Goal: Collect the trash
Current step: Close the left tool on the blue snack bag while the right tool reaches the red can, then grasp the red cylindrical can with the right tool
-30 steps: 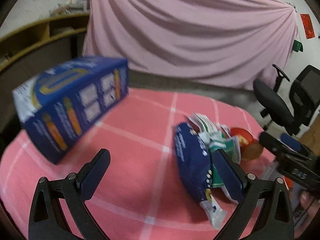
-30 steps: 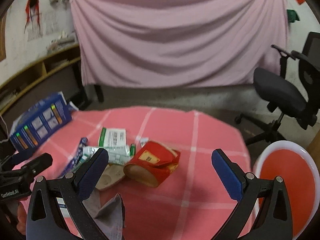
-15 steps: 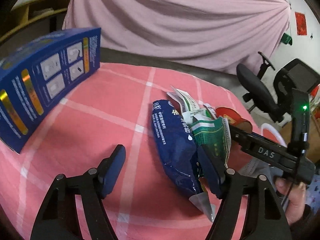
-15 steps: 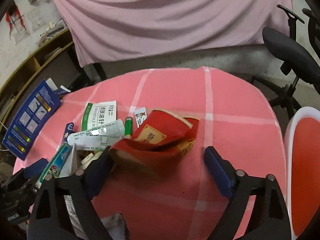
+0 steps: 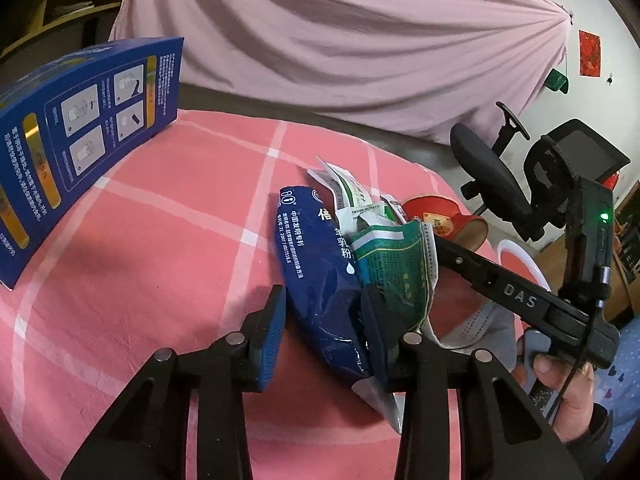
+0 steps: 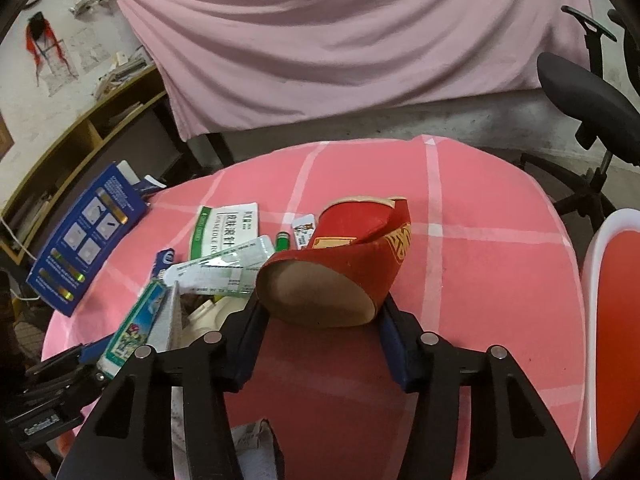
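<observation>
Early on: L gripper (image 5: pixel 324 328) pinches the dark-blue pouch (image 5: pixel 316 276), R gripper (image 6: pixel 320 344) clamps the squashed red paper cup (image 6: pixel 340 268); wrappers at cup's 9 o'clock still on table, w/ nothing visibly binned.

"DAS" on the right gripper (image 5: pixel 516 300); "中国发明专利" on the blue pouch (image 5: pixel 316 272)

Trash pile (image 6: pixel 224 264) is crowding the bench's (image 6: pixel 480 280) left side; blue box (image 6: pixel 86 236) is blocking its left edge.

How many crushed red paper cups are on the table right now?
1: the crushed red paper cup lies on its side between the right gripper fingers, beside the wrapper pile. Others could hide beneath it.
</observation>
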`<action>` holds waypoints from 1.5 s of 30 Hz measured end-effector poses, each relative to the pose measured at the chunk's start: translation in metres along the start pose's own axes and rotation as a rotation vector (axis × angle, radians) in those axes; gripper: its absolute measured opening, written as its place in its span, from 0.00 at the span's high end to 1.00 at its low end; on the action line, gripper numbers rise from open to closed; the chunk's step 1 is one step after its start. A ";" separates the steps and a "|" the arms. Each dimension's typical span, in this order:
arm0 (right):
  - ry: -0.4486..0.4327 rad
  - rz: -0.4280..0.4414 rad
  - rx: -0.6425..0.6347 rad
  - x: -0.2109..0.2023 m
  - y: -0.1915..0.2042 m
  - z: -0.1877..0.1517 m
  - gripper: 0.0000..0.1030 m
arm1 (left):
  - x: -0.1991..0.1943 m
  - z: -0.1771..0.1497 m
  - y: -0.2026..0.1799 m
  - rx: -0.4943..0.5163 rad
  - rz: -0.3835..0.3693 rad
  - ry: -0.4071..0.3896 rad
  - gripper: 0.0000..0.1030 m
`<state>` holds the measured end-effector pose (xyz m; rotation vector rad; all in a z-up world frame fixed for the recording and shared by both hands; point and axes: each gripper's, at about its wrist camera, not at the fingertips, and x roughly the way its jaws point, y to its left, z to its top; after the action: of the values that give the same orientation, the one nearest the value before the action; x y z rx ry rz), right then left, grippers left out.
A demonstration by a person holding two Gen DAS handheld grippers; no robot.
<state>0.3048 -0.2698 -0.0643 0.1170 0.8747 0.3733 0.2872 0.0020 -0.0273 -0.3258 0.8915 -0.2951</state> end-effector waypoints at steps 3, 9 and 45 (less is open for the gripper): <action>-0.030 0.013 -0.010 -0.008 0.002 -0.002 0.54 | -0.002 -0.002 0.002 -0.008 0.000 -0.015 0.69; -0.095 0.043 -0.045 -0.022 0.009 -0.006 0.58 | -0.027 -0.007 0.014 -0.056 0.038 -0.120 0.70; -0.007 0.150 -0.225 0.036 0.038 0.031 0.21 | -0.020 -0.003 0.033 -0.165 0.045 -0.104 0.70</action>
<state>0.3391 -0.2203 -0.0609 -0.0245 0.8131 0.6085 0.2762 0.0389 -0.0279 -0.4694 0.8211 -0.1616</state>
